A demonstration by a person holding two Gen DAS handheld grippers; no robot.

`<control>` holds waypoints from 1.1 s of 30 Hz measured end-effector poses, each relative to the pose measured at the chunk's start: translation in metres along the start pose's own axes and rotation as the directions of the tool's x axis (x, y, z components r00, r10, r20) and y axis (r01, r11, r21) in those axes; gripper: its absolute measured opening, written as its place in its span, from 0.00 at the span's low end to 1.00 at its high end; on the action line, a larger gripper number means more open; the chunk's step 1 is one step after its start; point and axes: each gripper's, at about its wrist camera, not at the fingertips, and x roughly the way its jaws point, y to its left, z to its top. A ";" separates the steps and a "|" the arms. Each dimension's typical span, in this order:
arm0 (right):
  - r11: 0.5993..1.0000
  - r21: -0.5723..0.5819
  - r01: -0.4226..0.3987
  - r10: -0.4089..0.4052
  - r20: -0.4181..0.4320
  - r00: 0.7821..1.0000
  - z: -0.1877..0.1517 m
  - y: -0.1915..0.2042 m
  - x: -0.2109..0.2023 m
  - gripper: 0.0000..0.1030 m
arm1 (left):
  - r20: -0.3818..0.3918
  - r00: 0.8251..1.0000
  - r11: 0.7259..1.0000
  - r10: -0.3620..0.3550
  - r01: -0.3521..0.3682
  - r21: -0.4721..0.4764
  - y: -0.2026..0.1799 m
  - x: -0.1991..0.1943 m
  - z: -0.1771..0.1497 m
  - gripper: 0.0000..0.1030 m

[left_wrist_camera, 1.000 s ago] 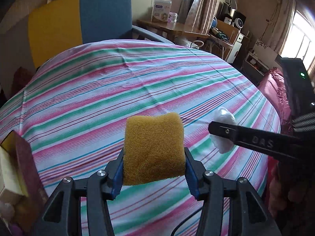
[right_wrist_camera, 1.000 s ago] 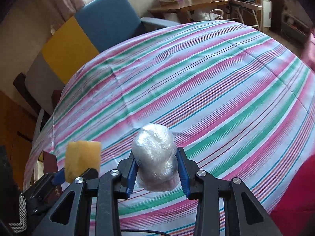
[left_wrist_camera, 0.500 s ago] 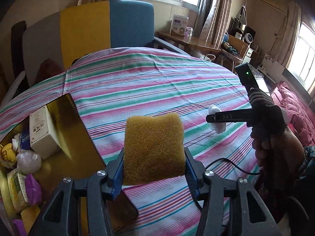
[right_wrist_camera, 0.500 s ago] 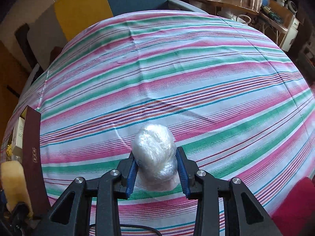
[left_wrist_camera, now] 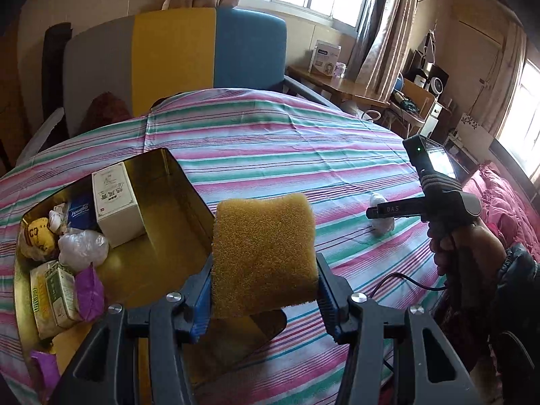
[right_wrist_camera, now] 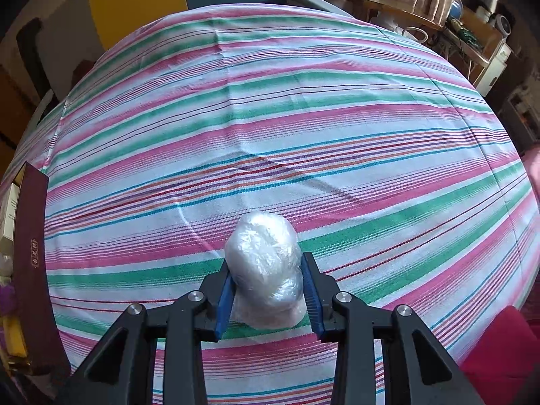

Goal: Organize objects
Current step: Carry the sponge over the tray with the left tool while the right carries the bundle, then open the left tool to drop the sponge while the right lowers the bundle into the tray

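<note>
Gold-lined box (left_wrist_camera: 175,182) is sitting at the far left on the striped bedsheet (left_wrist_camera: 270,155), its near right wall running just beside the left gripper (left_wrist_camera: 265,290); in the right wrist view the same box is showing only as a dark maroon outer wall (right_wrist_camera: 32,263) hugging the left frame edge. Box is holding a white carton (left_wrist_camera: 116,204) standing upright against the back, a blue tissue pack (left_wrist_camera: 80,209) beside it, a crumpled clear bag (left_wrist_camera: 82,248), a yellow-brown wrapper (left_wrist_camera: 35,239), a green-and-cream packet (left_wrist_camera: 54,295) and a purple wrapper (left_wrist_camera: 89,292), all crowding the left half; the right half of the gold floor is lying bare. Left gripper is clamping the yellow sponge (left_wrist_camera: 265,253) between its blue pads, sponge sticking up past the fingertips and hanging over the box's right corner. Sheet is stretching wide and open to the right of the box, with a shallow crease (right_wrist_camera: 243,155) mid-cloth. Right gripper (right_wrist_camera: 266,290) is squeezing a white plastic-wrapped bundle (right_wrist_camera: 265,266) between its fingers, low over the sheet; whether it is touching the cloth cannot be told. In the left wrist view this right gripper is appearing well apart from the sponge, at the right, gripped by the person's right hand (left_wrist_camera: 469,246), a cable (left_wrist_camera: 405,278) trailing below. Colour-block headboard (left_wrist_camera: 175,57) is bounding the far edge; a wooden desk (left_wrist_camera: 341,84) is standing beyond.
</note>
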 end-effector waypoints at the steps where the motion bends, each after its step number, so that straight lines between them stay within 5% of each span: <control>1: 1.000 -0.002 0.003 -0.003 -0.001 1.000 0.000 0.001 0.000 0.36 | 0.002 1.000 1.000 -0.002 0.002 -0.007 0.006 -0.004 -0.003 0.52; 12: 0.999 -0.042 0.001 -0.001 0.008 1.000 0.000 0.010 -0.001 0.36 | 0.031 0.999 0.954 0.027 -0.017 -0.300 0.125 -0.072 -0.051 0.52; 19: 0.999 -0.053 -0.012 0.013 0.025 1.000 -0.001 0.012 -0.005 0.36 | -0.037 0.999 0.970 0.039 -0.047 -0.239 0.110 -0.050 -0.057 0.52; 26: 0.999 -0.048 -0.020 0.021 0.035 0.999 -0.001 0.011 -0.007 0.36 | -0.180 0.980 0.971 0.081 -0.118 -0.206 0.101 -0.003 -0.067 0.53; 33: 0.999 -0.046 -0.017 0.019 0.035 0.999 -0.001 0.011 -0.006 0.36 | -0.163 0.985 0.972 0.054 -0.090 -0.216 0.104 -0.010 -0.072 0.65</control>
